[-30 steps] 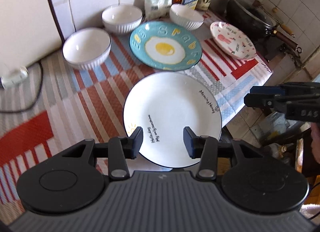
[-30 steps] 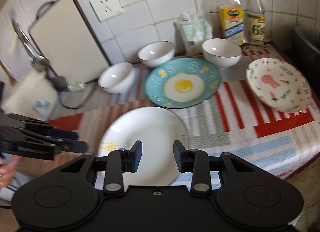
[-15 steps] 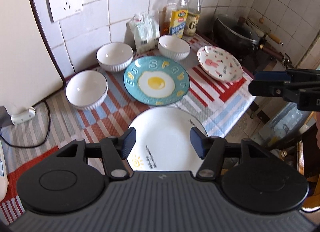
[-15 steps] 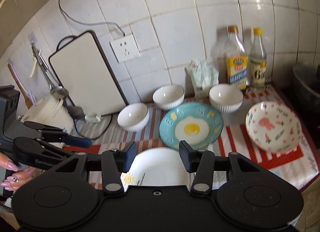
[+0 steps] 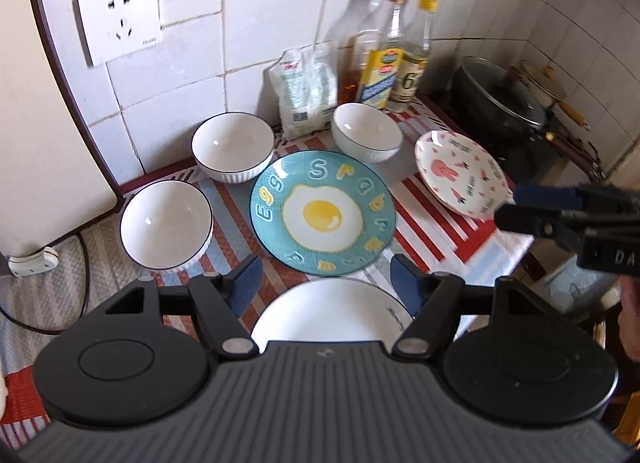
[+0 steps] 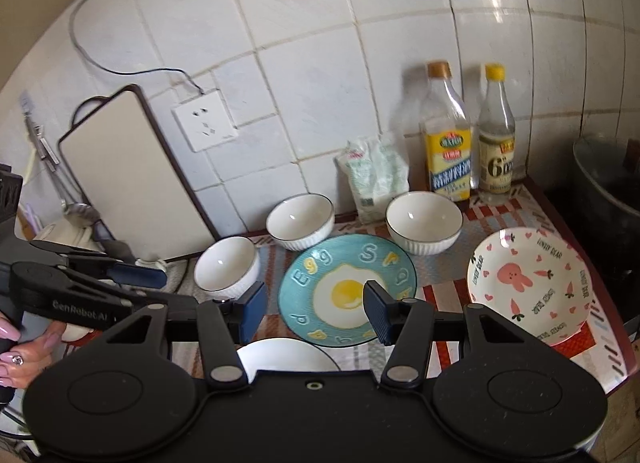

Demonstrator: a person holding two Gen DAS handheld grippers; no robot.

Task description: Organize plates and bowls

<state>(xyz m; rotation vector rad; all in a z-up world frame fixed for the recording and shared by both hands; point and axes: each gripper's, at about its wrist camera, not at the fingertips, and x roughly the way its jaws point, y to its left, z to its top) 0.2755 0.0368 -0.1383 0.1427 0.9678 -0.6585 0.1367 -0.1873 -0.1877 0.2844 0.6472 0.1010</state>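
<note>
You have pulled both grippers up and back from the white plate [image 5: 332, 309]; a second ago it filled the space just ahead of your left fingertips, and now only its far half shows above the housing. The whole spread of dishes has come into view instead. Both pairs of jaws are opening, and nothing sits between either pair, so I read this as the start of the job: nothing is stacked yet, and you are free to choose a first piece.

The left gripper [image 5: 326, 283] tilts steeply down at the counter, jaws spread, with the white plate at 6 o'clock and the egg plate [image 5: 322, 213] just beyond it at 12. The right gripper [image 6: 314, 313] points less steeply, jaws spread, with the egg plate framed between its pads but well beyond them.

Three white bowls stand apart: one at 9 o'clock of the egg plate [image 5: 166, 225], one at 11 [image 5: 233, 147], one at 1 [image 5: 367, 131]. The bunny plate [image 5: 460, 171] lies at 3 o'clock, near the counter's right edge. Your left hand [image 6: 18, 359] grips its handle at the left of the right-wrist view.
</note>
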